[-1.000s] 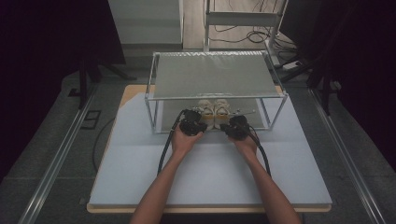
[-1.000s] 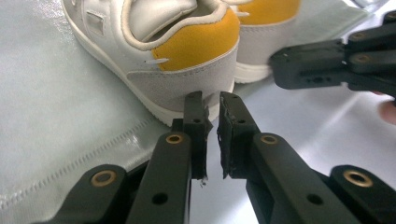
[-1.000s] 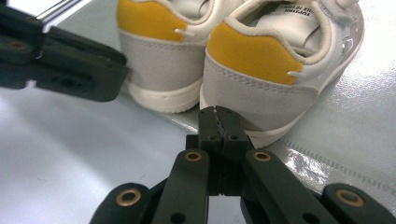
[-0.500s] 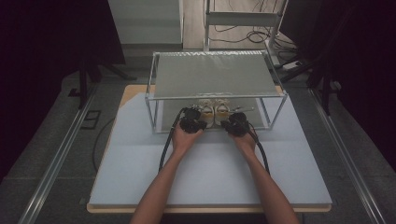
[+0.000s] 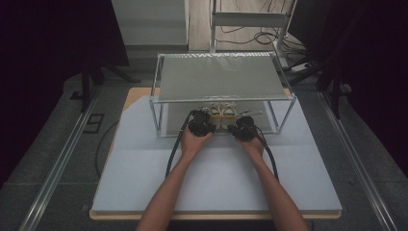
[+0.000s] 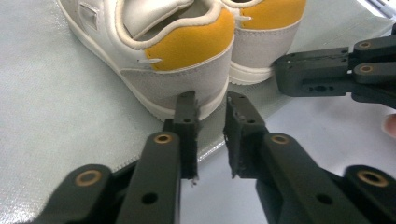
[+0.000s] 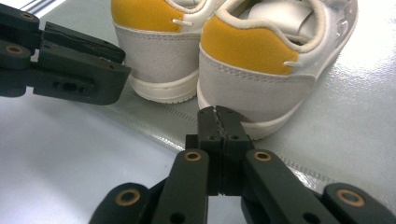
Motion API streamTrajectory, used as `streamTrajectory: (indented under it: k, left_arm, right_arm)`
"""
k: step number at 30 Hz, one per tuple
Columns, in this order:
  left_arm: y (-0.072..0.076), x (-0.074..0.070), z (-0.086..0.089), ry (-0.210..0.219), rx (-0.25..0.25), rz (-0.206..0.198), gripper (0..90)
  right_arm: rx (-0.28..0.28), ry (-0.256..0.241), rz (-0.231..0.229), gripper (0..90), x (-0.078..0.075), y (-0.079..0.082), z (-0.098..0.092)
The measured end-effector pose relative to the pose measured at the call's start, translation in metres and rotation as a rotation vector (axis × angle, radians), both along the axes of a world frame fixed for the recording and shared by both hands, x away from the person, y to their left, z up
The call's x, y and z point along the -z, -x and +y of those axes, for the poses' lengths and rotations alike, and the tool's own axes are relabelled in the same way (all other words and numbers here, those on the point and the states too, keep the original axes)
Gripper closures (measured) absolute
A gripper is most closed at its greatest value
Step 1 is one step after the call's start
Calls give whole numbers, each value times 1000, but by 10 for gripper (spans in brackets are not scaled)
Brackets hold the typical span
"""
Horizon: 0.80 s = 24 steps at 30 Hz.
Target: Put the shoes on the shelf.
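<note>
A pair of white sneakers (image 5: 221,111) with yellow heel patches stands on a silver mat under a metal-framed rack, heels toward me. My left gripper (image 5: 201,126) (image 6: 211,100) is open by a narrow gap with nothing between its jaws, its tips just short of the left shoe's (image 6: 187,60) heel sole. My right gripper (image 5: 243,130) (image 7: 218,112) is shut with nothing in it, its tips right at the right shoe's (image 7: 261,70) heel sole. Each gripper view also shows the other shoe (image 6: 266,42) (image 7: 156,51) and the other gripper (image 6: 327,74) (image 7: 70,70) off to the side.
The rack (image 5: 221,77) has a flat silver top and thin metal legs, low over the shoes. The silver mat (image 6: 56,116) ends just in front of the heels, on a pale blue table (image 5: 216,178). Black cables trail back from both grippers.
</note>
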<state>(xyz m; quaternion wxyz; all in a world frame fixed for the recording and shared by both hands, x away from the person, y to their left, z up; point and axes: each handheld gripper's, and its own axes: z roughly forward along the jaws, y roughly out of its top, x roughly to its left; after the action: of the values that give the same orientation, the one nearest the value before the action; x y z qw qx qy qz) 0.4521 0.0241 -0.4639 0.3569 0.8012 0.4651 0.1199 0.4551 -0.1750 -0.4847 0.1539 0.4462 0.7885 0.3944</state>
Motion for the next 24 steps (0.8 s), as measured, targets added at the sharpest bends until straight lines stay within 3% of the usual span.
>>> streamTrajectory:
  k: [3,7,8,14,24]
  left_arm:
    - [8,-4,5,-12,17,-34,641]
    - [26,-9,14,35,22,-39,543]
    - [32,-9,15,52,3,-34,541]
    - [58,-12,34,103,32,-42,482]
    - [105,-5,66,90,51,-62,429]
  right_arm:
    - [-8,-1,-17,843,-4,7,-4]
    - [-23,-14,-44,736,-9,19,-14]
    - [-31,-17,-51,715,-10,22,-17]
    - [-63,-41,-75,593,-19,45,-32]
    - [-72,-53,-117,498,-23,89,-68]
